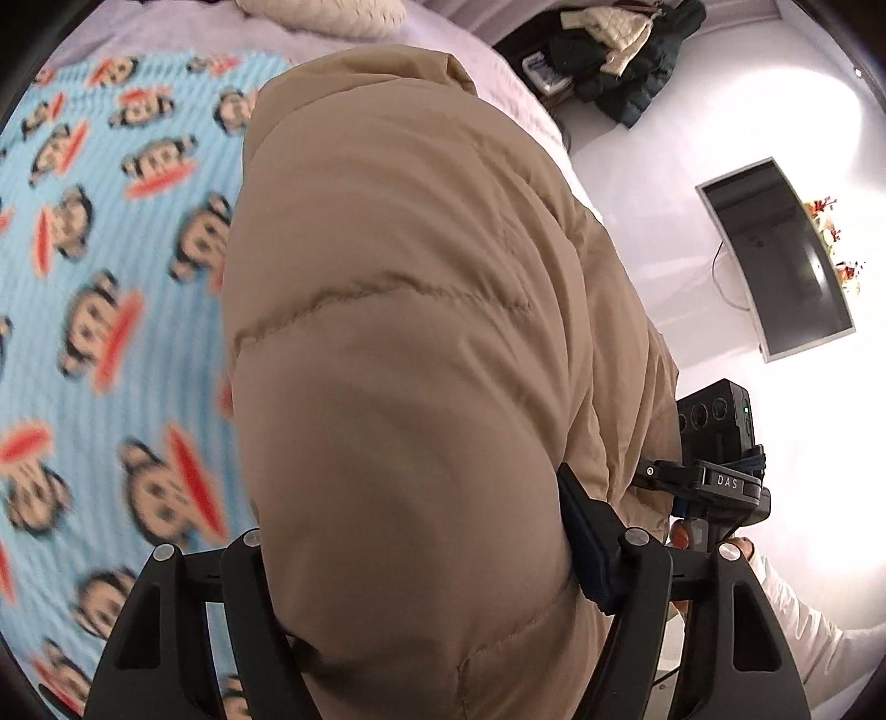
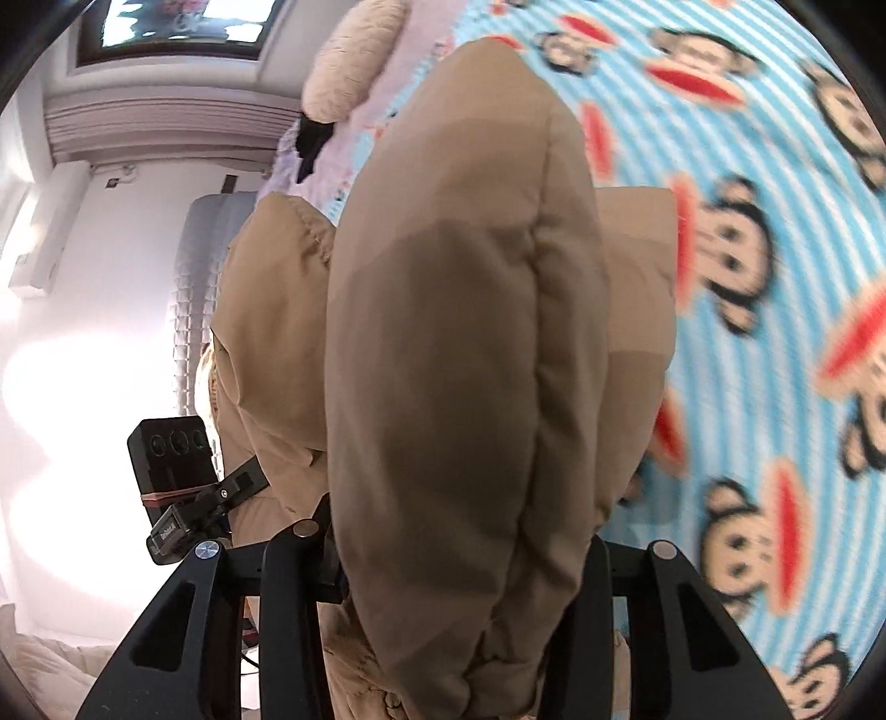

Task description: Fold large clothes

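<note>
A tan puffer jacket [image 1: 398, 332] fills the middle of both views and hangs lifted above the bed. My left gripper [image 1: 421, 559] is shut on a thick puffed fold of the jacket, which bulges out between its black fingers [image 1: 592, 554]. My right gripper [image 2: 459, 554] is shut on another padded part of the jacket [image 2: 459, 360]. The fingertips of both are hidden by fabric. The right gripper's body and camera [image 1: 714, 448] show at the right of the left wrist view; the left one's [image 2: 177, 471] at the left of the right wrist view.
A blue striped blanket with cartoon monkey faces [image 1: 99, 288] covers the bed below. A cream pillow [image 2: 354, 61] lies at the bed's head. A wall-mounted TV [image 1: 786, 260] and a pile of dark and cream coats [image 1: 620, 50] are beyond the bed.
</note>
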The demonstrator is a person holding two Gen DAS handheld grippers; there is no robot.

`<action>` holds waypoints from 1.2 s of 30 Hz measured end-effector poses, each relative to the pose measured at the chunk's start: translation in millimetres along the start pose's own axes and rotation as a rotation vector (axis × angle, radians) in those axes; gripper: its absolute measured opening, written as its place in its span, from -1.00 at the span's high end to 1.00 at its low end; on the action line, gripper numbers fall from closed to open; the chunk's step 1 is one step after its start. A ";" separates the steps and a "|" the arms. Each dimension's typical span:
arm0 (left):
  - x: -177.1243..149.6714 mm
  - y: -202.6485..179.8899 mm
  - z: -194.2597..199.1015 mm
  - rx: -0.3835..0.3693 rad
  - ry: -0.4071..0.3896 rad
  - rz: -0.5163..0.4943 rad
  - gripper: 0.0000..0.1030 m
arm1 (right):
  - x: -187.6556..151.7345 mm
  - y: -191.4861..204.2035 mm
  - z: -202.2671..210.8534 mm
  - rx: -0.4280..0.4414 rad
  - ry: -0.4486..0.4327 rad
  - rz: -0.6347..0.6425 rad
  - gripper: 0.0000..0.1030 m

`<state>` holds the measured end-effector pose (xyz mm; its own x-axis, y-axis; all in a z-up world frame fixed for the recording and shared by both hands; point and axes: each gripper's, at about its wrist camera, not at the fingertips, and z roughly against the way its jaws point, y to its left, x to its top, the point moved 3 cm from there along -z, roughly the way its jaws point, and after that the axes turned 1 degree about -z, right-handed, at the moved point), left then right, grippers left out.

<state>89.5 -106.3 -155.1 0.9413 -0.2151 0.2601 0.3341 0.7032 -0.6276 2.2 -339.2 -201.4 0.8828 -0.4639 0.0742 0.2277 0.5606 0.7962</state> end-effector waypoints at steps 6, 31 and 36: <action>37.1 81.8 63.5 0.013 -0.028 -0.005 -0.45 | 23.0 69.5 -70.6 0.005 -0.031 0.049 0.12; 133.4 266.9 131.9 0.398 -0.276 0.006 -0.65 | 83.9 150.7 -186.7 -0.324 -0.162 0.125 0.20; 157.2 263.3 99.1 0.444 -0.229 -0.019 -0.65 | 52.2 179.1 -181.1 -0.235 -0.147 0.185 0.60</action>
<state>320.8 112.2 -206.8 0.8839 -0.1113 0.4543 0.2516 0.9319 -0.2611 163.5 -138.9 -163.7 0.8529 -0.4243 0.3042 0.1729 0.7793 0.6023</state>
